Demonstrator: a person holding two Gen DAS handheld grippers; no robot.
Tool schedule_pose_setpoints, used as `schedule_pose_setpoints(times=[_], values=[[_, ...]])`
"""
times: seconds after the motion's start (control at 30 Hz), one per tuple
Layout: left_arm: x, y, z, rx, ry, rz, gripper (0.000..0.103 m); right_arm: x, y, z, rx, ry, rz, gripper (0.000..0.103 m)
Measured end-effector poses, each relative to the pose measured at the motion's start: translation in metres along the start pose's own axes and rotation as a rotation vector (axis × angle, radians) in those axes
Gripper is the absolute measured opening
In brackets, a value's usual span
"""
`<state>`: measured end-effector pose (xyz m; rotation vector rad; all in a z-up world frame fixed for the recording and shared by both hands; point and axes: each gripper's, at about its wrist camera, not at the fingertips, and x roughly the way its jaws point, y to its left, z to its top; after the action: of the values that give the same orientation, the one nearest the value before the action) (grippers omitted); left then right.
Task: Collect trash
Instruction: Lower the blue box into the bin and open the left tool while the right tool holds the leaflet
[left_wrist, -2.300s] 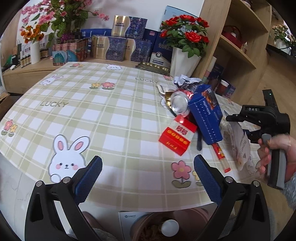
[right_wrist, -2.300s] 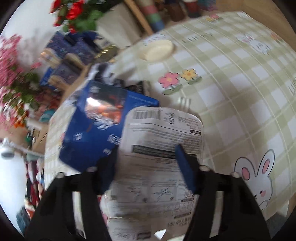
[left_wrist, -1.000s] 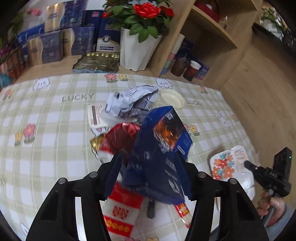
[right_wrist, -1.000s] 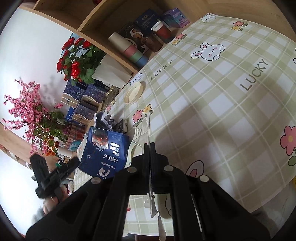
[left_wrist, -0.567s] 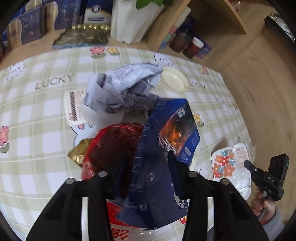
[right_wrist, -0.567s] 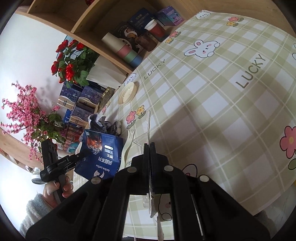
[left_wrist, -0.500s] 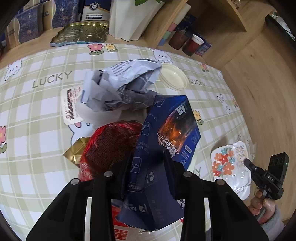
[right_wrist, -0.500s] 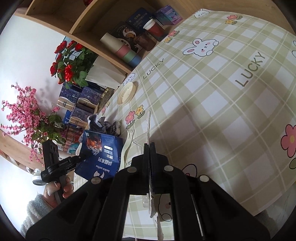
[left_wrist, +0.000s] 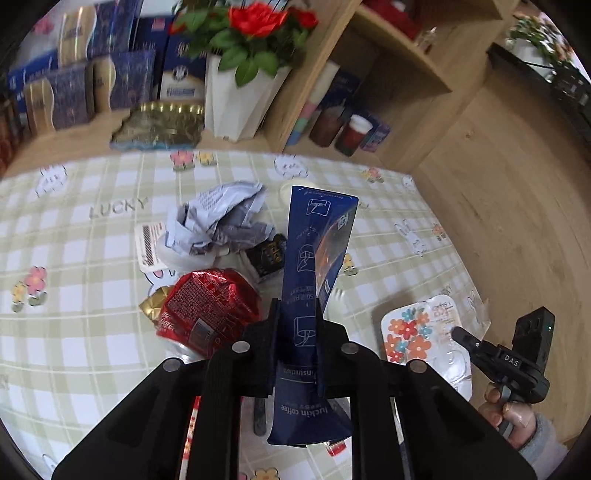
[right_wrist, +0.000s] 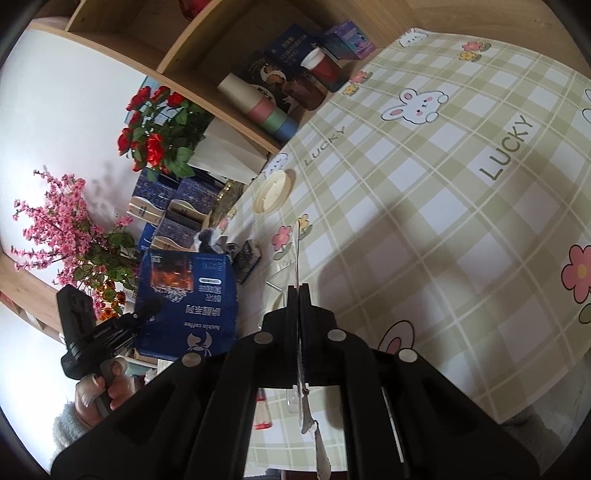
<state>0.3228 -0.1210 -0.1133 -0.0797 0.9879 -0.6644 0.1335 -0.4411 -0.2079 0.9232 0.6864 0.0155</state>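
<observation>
- The blue coffee bag (left_wrist: 316, 266) carries white print "luckin coffee" near its lower end, seen upside down in both views, plus small line drawings w/ steps along its side; a photo of glowing orange on one face.
- The tablecloth (right_wrist: 443, 206) is green-white check w/ "LUCKY", rabbits and flowers printed.
- The right gripper (left_wrist: 458, 334) body shows "DAS" in left wrist view.
- A red crushed can (left_wrist: 207, 310) has white script, looks like Coca-Cola, not fully readable.
- A white label w/ barcode (left_wrist: 147, 243) lies left of the crumpled grey-white wrapper (left_wrist: 218, 218); text too small.
- The left gripper (left_wrist: 297, 328) jaws are closing, pads press on the blue bag, squeezed flat betw. them; the bag stands up above the trash pile, at the near middle of the table.
- The right gripper's jaws are together, clamped on a thin flat lid (right_wrist: 297, 258) seen edge-on; in the left view the same lid (left_wrist: 417, 332) shows orange and blue flowers, near right table edge.
</observation>
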Motion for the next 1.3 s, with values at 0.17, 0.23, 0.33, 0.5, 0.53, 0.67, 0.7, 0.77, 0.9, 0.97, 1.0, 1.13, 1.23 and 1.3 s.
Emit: schedule_pose_setpoints(times=[0.17, 0.23, 0.33, 0.5, 0.53, 0.67, 0.7, 0.77, 0.9, 0.97, 1.0, 1.13, 1.23, 1.3], values=[[-0.046, -0.011, -0.016, 0.012, -0.067, 0.034, 0.015, -0.015, 0.015, -0.009, -0.021, -0.008, 0.022, 0.005], [-0.061, -0.013, -0.025, 0.013, -0.081, 0.038, 0.015, -0.022, 0.021, -0.013, -0.030, -0.011, 0.032, 0.005], [-0.087, -0.015, -0.043, 0.009, -0.103, 0.034, 0.015, -0.031, 0.030, -0.022, -0.043, -0.010, 0.046, 0.006], [-0.125, -0.020, -0.075, 0.014, -0.107, 0.018, 0.015, -0.043, 0.044, -0.042, -0.065, 0.003, 0.065, 0.006], [-0.132, -0.021, -0.083, 0.020, -0.109, 0.020, 0.015, -0.046, 0.047, -0.047, -0.069, 0.006, 0.069, 0.006], [-0.153, -0.022, -0.112, 0.015, -0.105, 0.020, 0.015, -0.055, 0.056, -0.066, -0.081, 0.018, 0.082, 0.006], [-0.158, -0.021, -0.121, 0.014, -0.102, 0.021, 0.015, -0.058, 0.059, -0.072, -0.087, 0.021, 0.083, 0.006], [-0.166, -0.021, -0.142, 0.014, -0.101, 0.028, 0.015, -0.063, 0.062, -0.083, -0.103, 0.024, 0.083, 0.005], [-0.175, -0.017, -0.183, -0.020, -0.093, 0.024, 0.015, -0.074, 0.064, -0.107, -0.124, 0.036, 0.080, 0.005], [-0.176, -0.017, -0.207, -0.032, -0.080, 0.029, 0.015, -0.077, 0.065, -0.116, -0.128, 0.042, 0.085, 0.006], [-0.175, -0.018, -0.215, -0.036, -0.074, 0.029, 0.015, -0.079, 0.065, -0.122, -0.134, 0.044, 0.090, 0.006], [-0.167, -0.017, -0.254, -0.054, -0.039, 0.035, 0.015, -0.082, 0.064, -0.146, -0.144, 0.062, 0.097, 0.005], [-0.157, -0.018, -0.280, -0.070, -0.005, 0.047, 0.015, -0.083, 0.059, -0.162, -0.131, 0.081, 0.104, 0.006], [-0.149, -0.020, -0.292, -0.062, 0.012, 0.066, 0.015, -0.085, 0.055, -0.169, -0.127, 0.088, 0.106, 0.006]])
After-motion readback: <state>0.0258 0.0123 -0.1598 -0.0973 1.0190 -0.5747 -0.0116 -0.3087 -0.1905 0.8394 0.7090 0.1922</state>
